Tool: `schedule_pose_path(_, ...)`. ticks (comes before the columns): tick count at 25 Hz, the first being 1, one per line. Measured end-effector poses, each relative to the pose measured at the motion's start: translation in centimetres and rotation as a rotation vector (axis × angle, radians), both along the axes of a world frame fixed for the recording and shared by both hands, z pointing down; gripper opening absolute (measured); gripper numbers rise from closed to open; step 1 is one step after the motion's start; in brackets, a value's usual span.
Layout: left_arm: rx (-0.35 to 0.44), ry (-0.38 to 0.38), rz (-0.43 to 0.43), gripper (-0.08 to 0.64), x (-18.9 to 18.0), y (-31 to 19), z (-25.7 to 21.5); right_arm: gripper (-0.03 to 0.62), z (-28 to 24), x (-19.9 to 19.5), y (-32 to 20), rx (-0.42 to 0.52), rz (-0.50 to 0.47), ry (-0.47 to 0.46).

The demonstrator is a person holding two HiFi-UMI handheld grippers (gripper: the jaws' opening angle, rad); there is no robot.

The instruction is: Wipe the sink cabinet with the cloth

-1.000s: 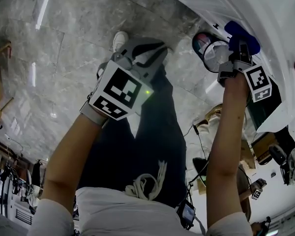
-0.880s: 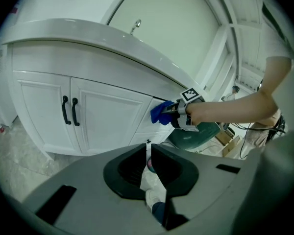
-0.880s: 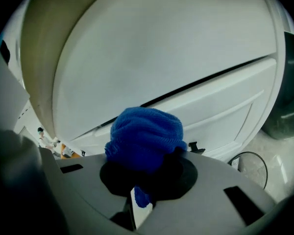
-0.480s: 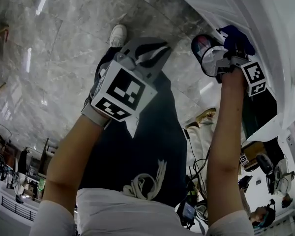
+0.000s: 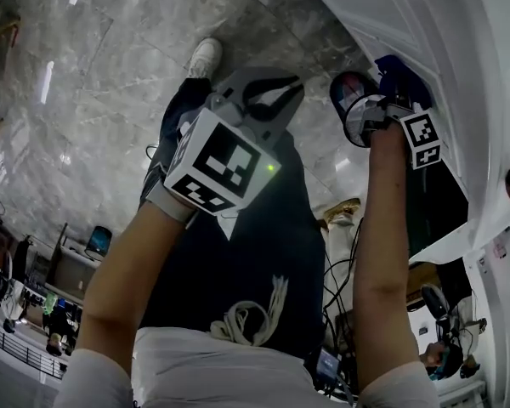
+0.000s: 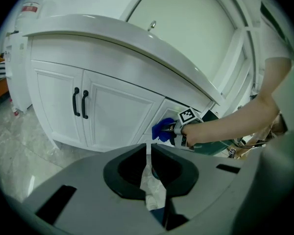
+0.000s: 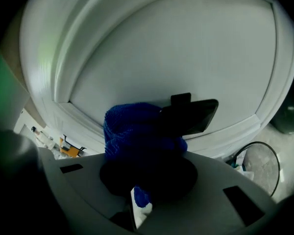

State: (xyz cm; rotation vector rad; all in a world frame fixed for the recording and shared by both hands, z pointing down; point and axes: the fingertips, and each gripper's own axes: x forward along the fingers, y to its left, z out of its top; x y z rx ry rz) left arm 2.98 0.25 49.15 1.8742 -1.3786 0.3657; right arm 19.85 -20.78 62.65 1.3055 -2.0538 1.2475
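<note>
The white sink cabinet [image 5: 425, 15] fills the upper right of the head view. My right gripper [image 5: 393, 90] is shut on a bunched blue cloth [image 5: 398, 70] and presses it against the cabinet front. In the right gripper view the cloth [image 7: 137, 131] covers the jaws and rests on a white door panel [image 7: 176, 48]; a black bar [image 7: 191, 115] sticks out beside it. The left gripper view shows the right gripper [image 6: 170, 129] and cloth [image 6: 160, 130] low on the cabinet [image 6: 117, 111]. My left gripper [image 5: 268, 82] hangs shut and empty over the floor, apart from the cabinet.
Two doors with black handles [image 6: 79, 103] sit left of the wiped spot, under a white countertop [image 6: 112, 31]. Grey marble floor [image 5: 85, 75] lies below. The person's dark trousers and a white shoe [image 5: 206, 58] stand near the left gripper. A cable [image 7: 257, 155] lies at the cabinet's foot.
The right gripper has slid the blue cloth a little along the cabinet front. The left gripper stays shut in about the same place.
</note>
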Motion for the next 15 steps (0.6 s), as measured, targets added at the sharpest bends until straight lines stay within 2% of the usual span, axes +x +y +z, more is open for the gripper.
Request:
schedule_pose_path(11, -0.004, 0.001, -0.032, 0.015, 1.0, -0.1, 0.0, 0.060, 0.0, -0.1, 0.2, 0.084, 0.002, 0.029)
schedule_pose_path(15, -0.007, -0.004, -0.025, 0.015, 1.7, 0.3, 0.2, 0.060, 0.7, -0.2, 0.8, 0.062, -0.006, 0.028)
